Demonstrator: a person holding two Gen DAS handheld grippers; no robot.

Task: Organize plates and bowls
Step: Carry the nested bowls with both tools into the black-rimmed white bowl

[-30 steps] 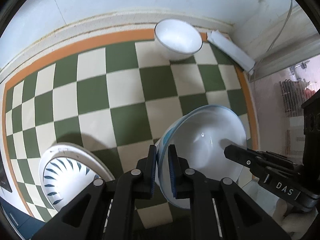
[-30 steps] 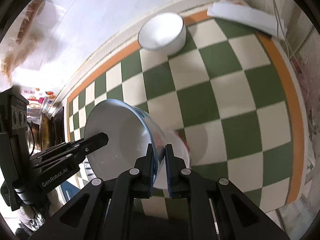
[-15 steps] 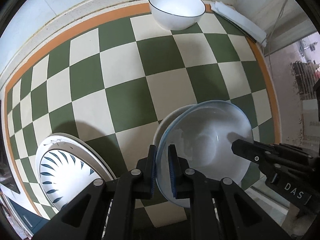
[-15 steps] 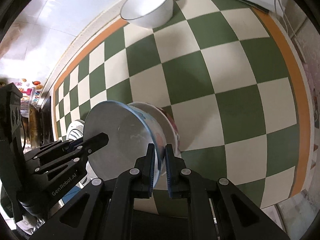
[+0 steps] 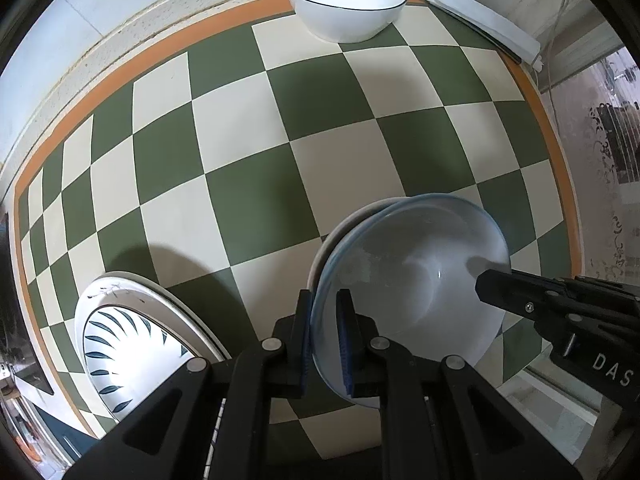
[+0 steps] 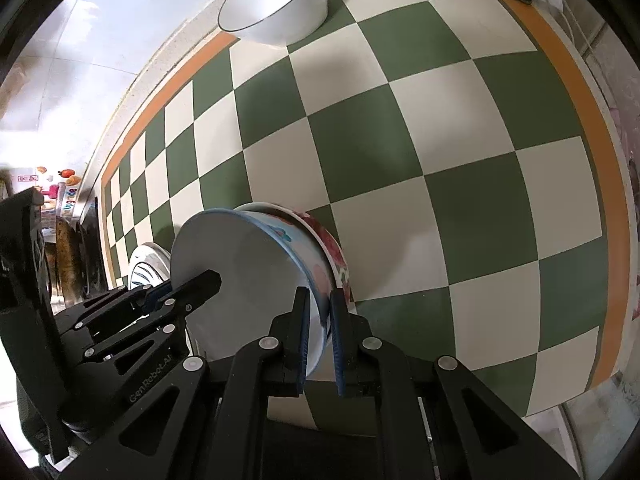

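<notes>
Left wrist view: left claw (image 5: 325, 336) clamped on near-left rim of pale blue bowl (image 5: 416, 276), right claw (image 6: 319, 336) clamped on opposite rim, blue pads pressed against the wall on both sides. Bowl tilted, seemingly lowered into a floral bowl (image 6: 334, 256) on the checkered surface (image 5: 248, 200), nesting apparently not finished. Patterned plates (image 5: 132, 344) stacked near left, white bowl (image 5: 346, 4) alone at far edge, probably left to gather. Judged roughly midway
</notes>
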